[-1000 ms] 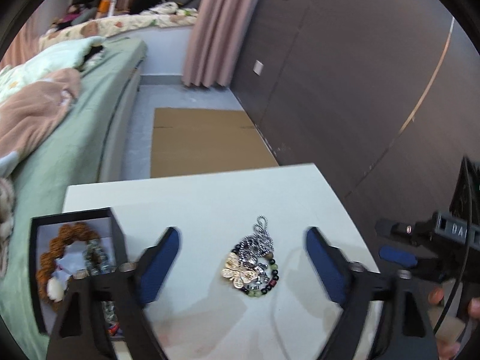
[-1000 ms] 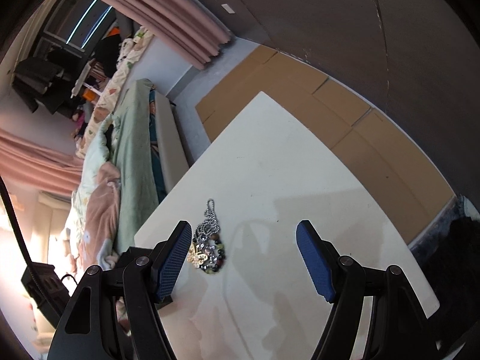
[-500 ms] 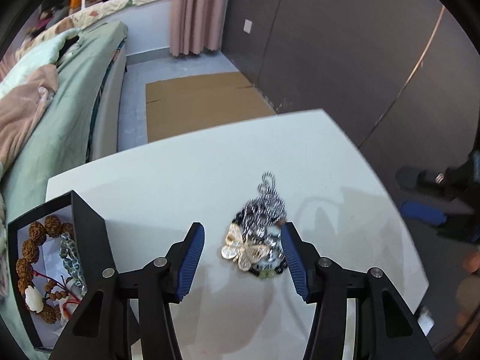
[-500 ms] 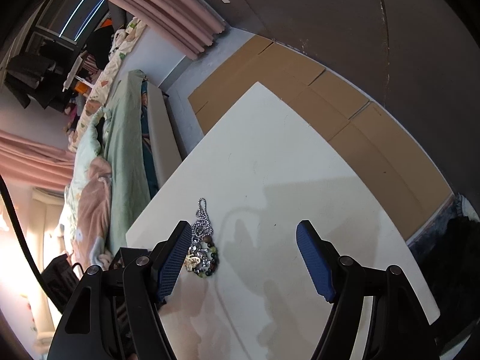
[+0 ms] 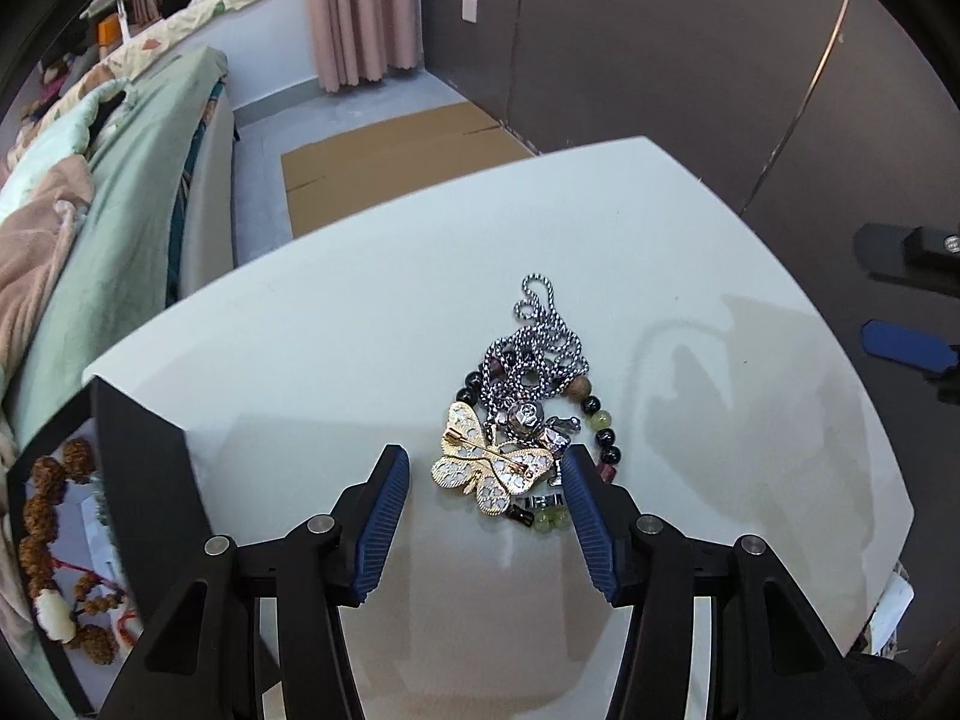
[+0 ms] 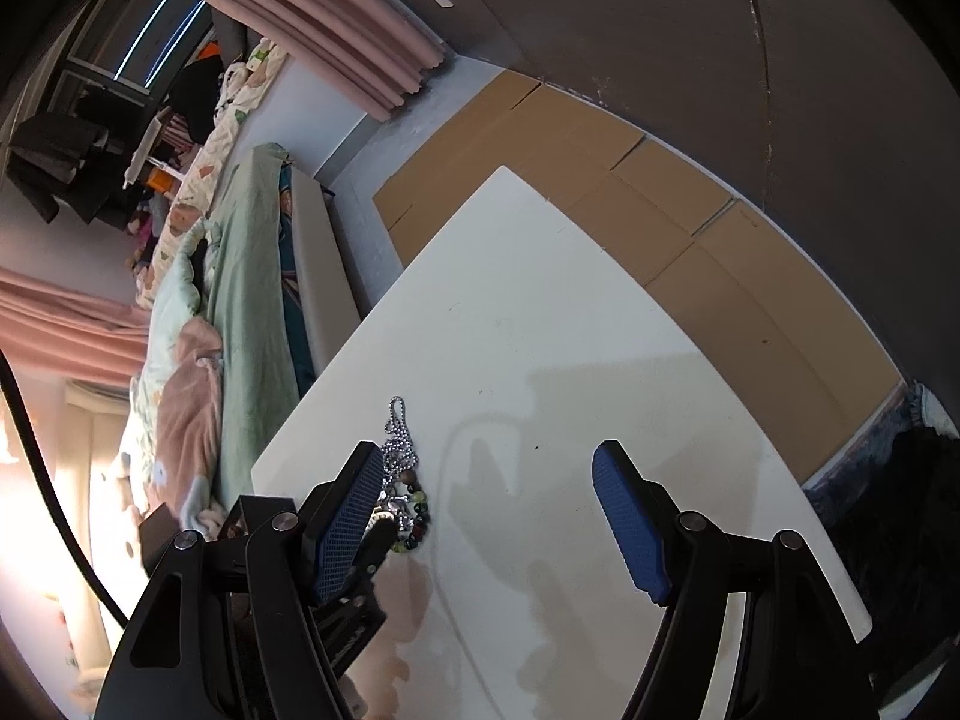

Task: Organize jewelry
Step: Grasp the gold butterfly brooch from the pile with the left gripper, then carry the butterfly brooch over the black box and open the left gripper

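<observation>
- Black jewelry box sits at the worktop's left edge, left of the pile; brown bead strings already lie inside it.
- Left tongs stand half-wide around the gold butterfly brooch. The right pad is at or on the wing tip, the left pad is clear of it. Nothing gripped yet.
- The brooch tops the jewelry pile, with the silver chain and beaded bracelet tangled beneath it.
- Right tongs hang wide and empty over bare worktop to the right of the pile.
- Risk: the right pad sits on the bracelet beads, so closing could snag chain or beads and drag the whole pile. A flat brooch may also slip out of the pads.
- Versus the earlier frame: the left tongs have dropped closer to the pile, narrowed and now bracket the brooch. The right tongs are unchanged.
</observation>
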Action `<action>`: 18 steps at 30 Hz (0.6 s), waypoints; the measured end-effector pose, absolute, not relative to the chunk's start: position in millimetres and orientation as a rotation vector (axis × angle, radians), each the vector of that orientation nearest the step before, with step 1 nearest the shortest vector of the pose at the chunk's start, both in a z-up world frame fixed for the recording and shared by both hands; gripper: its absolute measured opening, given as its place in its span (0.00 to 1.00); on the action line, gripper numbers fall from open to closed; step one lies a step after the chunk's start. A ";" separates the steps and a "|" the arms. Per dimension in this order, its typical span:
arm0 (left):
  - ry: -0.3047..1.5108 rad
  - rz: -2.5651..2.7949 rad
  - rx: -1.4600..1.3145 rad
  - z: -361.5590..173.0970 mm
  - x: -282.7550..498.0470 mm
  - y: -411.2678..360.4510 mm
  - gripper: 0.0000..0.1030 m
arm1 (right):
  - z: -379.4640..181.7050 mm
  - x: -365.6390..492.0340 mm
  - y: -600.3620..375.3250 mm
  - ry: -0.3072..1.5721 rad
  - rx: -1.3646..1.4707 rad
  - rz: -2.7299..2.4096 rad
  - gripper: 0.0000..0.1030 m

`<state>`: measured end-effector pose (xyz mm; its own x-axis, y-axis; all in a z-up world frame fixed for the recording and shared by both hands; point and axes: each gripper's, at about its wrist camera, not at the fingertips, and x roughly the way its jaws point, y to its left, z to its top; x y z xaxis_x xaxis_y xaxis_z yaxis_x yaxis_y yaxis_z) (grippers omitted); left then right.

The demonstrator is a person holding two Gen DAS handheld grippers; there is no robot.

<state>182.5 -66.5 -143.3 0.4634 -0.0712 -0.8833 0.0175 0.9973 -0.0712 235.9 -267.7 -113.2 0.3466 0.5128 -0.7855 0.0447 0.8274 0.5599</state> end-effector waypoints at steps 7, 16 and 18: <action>1.067 -0.059 -0.040 -143.8 184.7 -68.8 0.41 | -113.1 234.8 -267.9 1.197 0.537 0.328 0.71; 1.028 -0.100 -0.133 -122.2 175.8 -53.0 0.41 | -114.0 234.1 -260.0 1.206 0.514 0.336 0.71; 1.002 -0.100 -0.171 -112.2 172.4 -43.4 0.41 | -114.9 234.3 -256.4 1.211 0.503 0.341 0.71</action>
<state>172.4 -43.4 -112.2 0.5352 -0.1621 -0.8290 0.0049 0.9820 -0.1889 234.3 -256.4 -115.0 0.3228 0.5070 -0.7992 0.0147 0.8417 0.5398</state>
